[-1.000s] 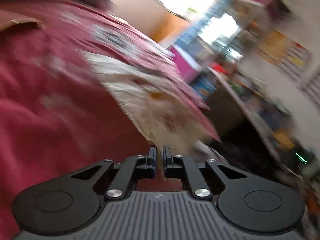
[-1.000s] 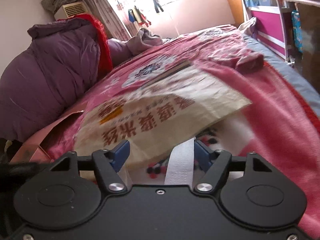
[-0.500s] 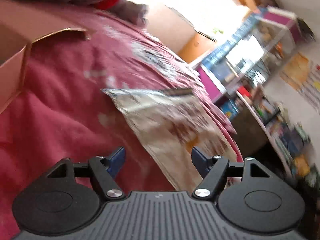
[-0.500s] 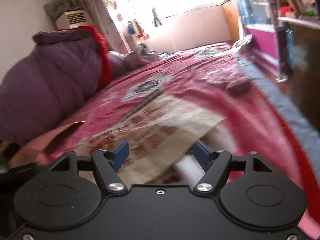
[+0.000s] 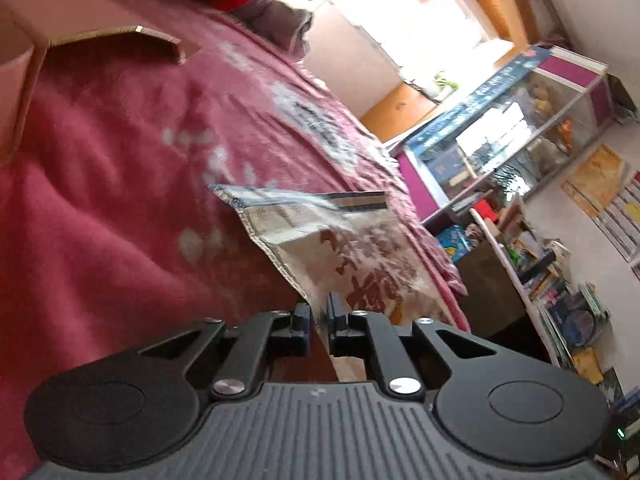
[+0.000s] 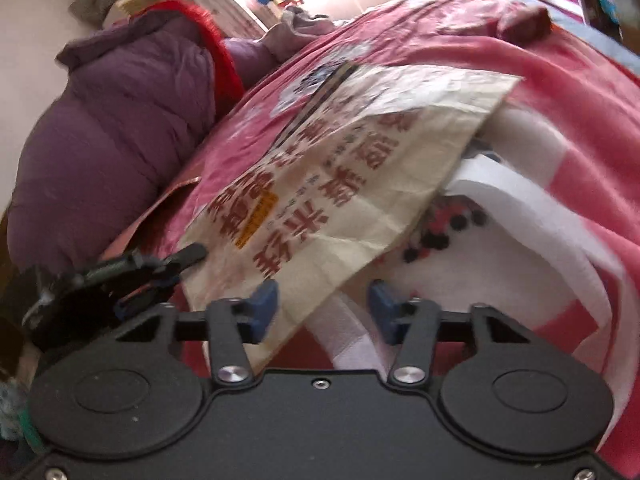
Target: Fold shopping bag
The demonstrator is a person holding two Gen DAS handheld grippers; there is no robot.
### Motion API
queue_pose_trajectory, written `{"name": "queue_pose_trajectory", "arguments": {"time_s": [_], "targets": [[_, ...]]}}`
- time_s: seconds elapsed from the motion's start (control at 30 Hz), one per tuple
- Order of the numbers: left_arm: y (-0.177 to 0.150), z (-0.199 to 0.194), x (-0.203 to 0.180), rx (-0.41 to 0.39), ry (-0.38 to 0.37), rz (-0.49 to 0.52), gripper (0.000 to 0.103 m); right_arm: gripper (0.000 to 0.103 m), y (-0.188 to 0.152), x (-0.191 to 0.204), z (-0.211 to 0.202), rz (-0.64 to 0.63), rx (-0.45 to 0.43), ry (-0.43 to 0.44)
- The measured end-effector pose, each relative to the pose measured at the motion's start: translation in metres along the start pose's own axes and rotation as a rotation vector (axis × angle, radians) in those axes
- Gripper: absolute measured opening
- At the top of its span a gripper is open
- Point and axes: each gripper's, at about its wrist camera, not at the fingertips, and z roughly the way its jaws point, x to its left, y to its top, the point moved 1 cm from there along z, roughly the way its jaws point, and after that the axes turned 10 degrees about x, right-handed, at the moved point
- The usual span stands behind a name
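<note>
The cream shopping bag with red printed characters lies flat on the pink blanket. My left gripper is shut on the bag's near edge, which runs up between the two dark fingers. In the right wrist view the same bag spreads across the bed, its white handle strap trailing out from under its right side. My right gripper stands open, blue pads apart, with the bag's near corner lying between them. The left gripper shows at the bag's left corner.
A purple padded quilt with a red cloth is piled at the left. A pink cardboard box sits at the bed's far left. A glass display cabinet and cluttered shelves stand beyond the bed's right edge.
My left gripper, open half a second ago, has shut on the bag's edge. My right gripper has moved closer and lower over the bag's corner and stays open.
</note>
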Motion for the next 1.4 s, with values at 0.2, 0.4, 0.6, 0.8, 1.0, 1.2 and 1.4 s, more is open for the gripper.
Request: {"name": "queue_pose_trajectory", "arguments": {"time_s": [0.2,0.4,0.6,0.8,1.0,1.2,1.4], "targets": [[-0.032,-0.024,-0.014,0.190,-0.212,0.172,0.005,0.034,0.007,-0.004,0.007,-0.003,0.014,-0.016],[-0.050,-0.046,-0.016,0.295,-0.098,0.289,0.047,0.034,0.018,-0.003,0.007,-0.039,0.008,-0.060],[-0.026,-0.065,0.009,0.153,0.053,0.200,0.063,0.050,0.023,-0.001,0.007,-0.072,0.005,-0.097],[-0.005,-0.069,0.017,0.065,0.142,0.145,0.063,0.050,0.006,0.004,0.004,-0.109,0.024,-0.093],[0.003,-0.048,0.011,0.071,0.123,0.195,0.063,0.050,0.009,0.007,0.013,-0.144,0.033,-0.085],[-0.021,-0.030,-0.019,0.227,0.040,0.383,0.062,0.051,0.002,0.020,0.013,-0.255,0.056,-0.115],[-0.026,-0.049,-0.018,0.225,0.120,0.409,0.063,0.051,0.002,0.007,-0.005,-0.254,0.029,-0.158]]}}
